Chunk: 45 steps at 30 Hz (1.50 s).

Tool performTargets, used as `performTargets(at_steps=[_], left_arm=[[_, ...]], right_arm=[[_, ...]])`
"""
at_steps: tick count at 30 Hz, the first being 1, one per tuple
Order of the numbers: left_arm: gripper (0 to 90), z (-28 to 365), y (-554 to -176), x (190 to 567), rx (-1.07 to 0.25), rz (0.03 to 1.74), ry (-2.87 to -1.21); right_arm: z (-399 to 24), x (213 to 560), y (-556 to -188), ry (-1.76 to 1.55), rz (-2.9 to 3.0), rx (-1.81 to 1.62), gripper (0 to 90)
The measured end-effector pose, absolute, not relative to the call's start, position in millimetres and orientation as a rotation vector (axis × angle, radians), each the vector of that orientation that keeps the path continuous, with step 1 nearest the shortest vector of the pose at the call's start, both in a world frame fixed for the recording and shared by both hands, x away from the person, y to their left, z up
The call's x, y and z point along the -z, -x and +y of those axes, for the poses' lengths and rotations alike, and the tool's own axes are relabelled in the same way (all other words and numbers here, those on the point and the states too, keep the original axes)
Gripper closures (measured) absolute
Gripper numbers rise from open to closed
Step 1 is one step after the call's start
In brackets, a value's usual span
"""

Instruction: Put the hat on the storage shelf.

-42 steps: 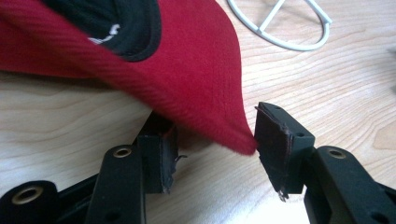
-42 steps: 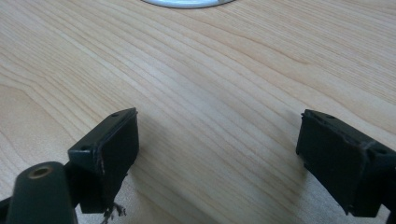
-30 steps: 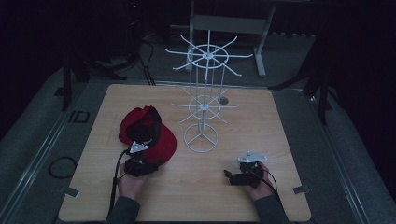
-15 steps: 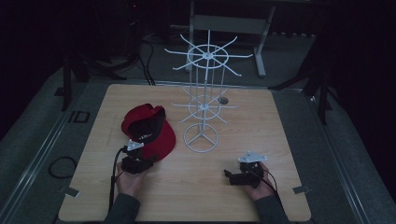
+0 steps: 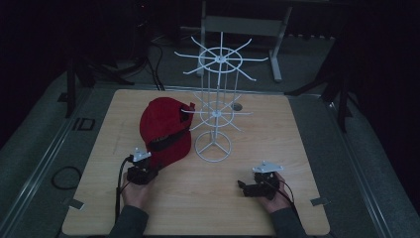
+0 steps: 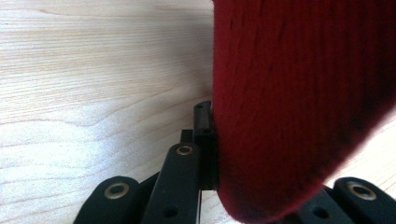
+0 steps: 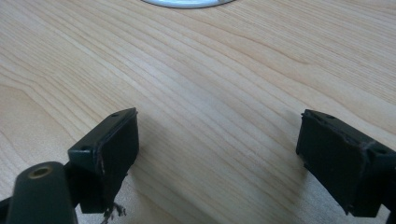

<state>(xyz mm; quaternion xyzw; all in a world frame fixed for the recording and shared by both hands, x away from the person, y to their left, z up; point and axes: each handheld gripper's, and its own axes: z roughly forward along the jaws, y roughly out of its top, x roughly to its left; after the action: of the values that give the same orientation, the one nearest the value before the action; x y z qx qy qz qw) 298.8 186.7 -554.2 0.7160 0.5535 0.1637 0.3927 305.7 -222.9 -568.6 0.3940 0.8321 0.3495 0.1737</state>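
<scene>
Red cap (image 5: pixel 166 130) beside white wire rack (image 5: pixel 214 116), left gripper (image 5: pixel 148 171) clamping its brim, right gripper (image 5: pixel 242 186) jaws apart

A light wooden square tabletop (image 5: pixel 307 148) is sitting over grey flooring (image 5: pixel 34 144). A black cable loop (image 5: pixel 64 177) is lying on the floor at near left. A grey metal frame (image 5: pixel 242 25) is standing beyond the far edge.
</scene>
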Motion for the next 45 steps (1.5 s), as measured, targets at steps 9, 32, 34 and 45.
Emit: performTargets(at_steps=[9,32,34,45], left_arm=[[86.0,188,-299,556,-0.398,1.375,-1.792],[86.1,198,-291,530,-0.449,1.355,-1.722],[86.1,200,-290,529,-0.455,1.357,-1.716],[86.0,210,-289,519,-0.478,1.374,-1.668]], right_arm=[[-223,569,-306,-1.116,2.359,-0.991,12.9],[-223,569,-306,-1.115,2.359,-0.991,12.9],[-223,569,-306,-1.115,2.359,-0.991,12.9],[-223,569,-306,-1.114,2.359,-0.992,12.9]])
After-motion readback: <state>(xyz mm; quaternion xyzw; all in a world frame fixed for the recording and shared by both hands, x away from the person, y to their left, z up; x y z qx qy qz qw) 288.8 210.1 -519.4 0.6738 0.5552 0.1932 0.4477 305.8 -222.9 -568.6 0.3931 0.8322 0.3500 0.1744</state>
